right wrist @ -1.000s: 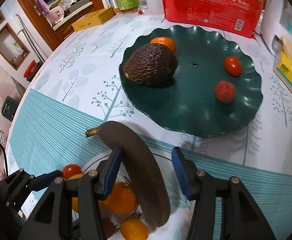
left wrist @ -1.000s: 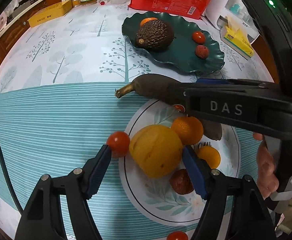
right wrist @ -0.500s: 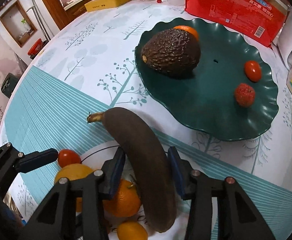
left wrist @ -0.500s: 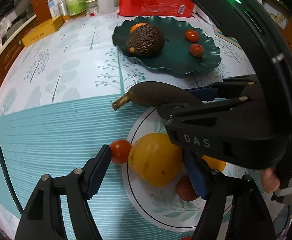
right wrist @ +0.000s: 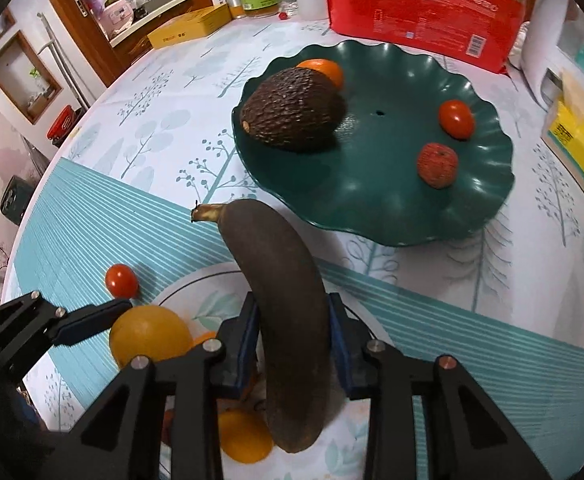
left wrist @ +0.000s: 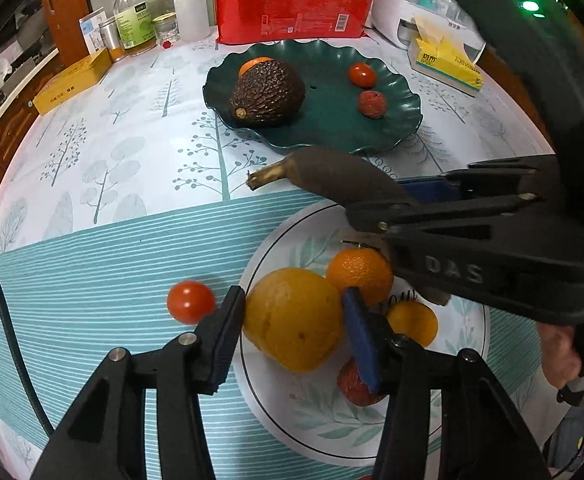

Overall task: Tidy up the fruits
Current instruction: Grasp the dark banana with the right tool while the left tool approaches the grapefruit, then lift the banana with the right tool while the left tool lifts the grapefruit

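My right gripper (right wrist: 293, 340) is shut on a dark overripe banana (right wrist: 284, 308), held above the white plate (left wrist: 463, 420); it shows in the left wrist view (left wrist: 331, 178) too. My left gripper (left wrist: 292, 316) has closed around a large yellow-orange fruit (left wrist: 292, 318) on the white plate, its pads touching both sides. Small oranges (left wrist: 359, 274) and a lychee (left wrist: 351, 384) also lie on that plate. A cherry tomato (left wrist: 190, 302) lies on the cloth left of it. The dark green dish (right wrist: 471, 208) holds an avocado (right wrist: 292, 114), an orange, a tomato and a lychee.
A red package (left wrist: 292, 4), bottles (left wrist: 134, 20), a yellow box (left wrist: 72, 80) and a tissue pack (left wrist: 447, 62) line the far table edge. A black cable (left wrist: 8, 320) runs along the left side.
The right gripper closed on the banana and lifted it slightly. The left gripper's jaws narrowed onto the big yellow-orange fruit.
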Demonstrator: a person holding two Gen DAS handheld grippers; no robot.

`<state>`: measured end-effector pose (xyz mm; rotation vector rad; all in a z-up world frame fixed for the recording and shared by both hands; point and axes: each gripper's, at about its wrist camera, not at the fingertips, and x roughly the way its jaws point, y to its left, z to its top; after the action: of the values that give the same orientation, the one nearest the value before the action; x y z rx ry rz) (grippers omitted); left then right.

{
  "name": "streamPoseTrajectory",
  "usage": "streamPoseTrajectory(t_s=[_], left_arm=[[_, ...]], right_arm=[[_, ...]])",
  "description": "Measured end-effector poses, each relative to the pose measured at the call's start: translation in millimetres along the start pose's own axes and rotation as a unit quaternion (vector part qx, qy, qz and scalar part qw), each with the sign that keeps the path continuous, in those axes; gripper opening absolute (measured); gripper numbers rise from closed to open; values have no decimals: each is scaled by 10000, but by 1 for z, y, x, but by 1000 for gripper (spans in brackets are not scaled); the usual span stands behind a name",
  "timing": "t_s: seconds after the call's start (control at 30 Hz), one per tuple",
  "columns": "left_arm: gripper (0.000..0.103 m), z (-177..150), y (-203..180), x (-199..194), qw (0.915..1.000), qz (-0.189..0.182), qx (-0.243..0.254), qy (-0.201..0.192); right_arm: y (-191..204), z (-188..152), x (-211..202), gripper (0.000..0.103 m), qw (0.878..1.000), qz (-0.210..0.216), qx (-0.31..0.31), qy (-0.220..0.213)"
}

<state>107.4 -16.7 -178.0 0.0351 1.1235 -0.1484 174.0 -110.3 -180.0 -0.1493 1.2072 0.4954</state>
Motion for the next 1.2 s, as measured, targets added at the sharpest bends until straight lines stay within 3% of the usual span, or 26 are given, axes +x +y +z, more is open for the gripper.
streamPoseTrajectory(t_s=[0.4, 0.7, 0.93, 1.2], left_arm=[[46, 2, -4, -1, 9998, 184, 94, 64], [46, 15, -12, -43, 9991, 352, 108, -204], [46, 53, -17, -92, 9959, 564, 200, -673], [46, 133, -11, -147, 9886, 663, 227, -1331]], right_arm=[[-2, -4, -26, 33, 9997, 4, 88, -215], [-9, -1, -69, 33, 9983, 31, 174, -561], [-19, 11, -120, 33, 9956, 30, 238, -903], [-42, 59, -187, 33, 9881, -93, 366, -1489]])
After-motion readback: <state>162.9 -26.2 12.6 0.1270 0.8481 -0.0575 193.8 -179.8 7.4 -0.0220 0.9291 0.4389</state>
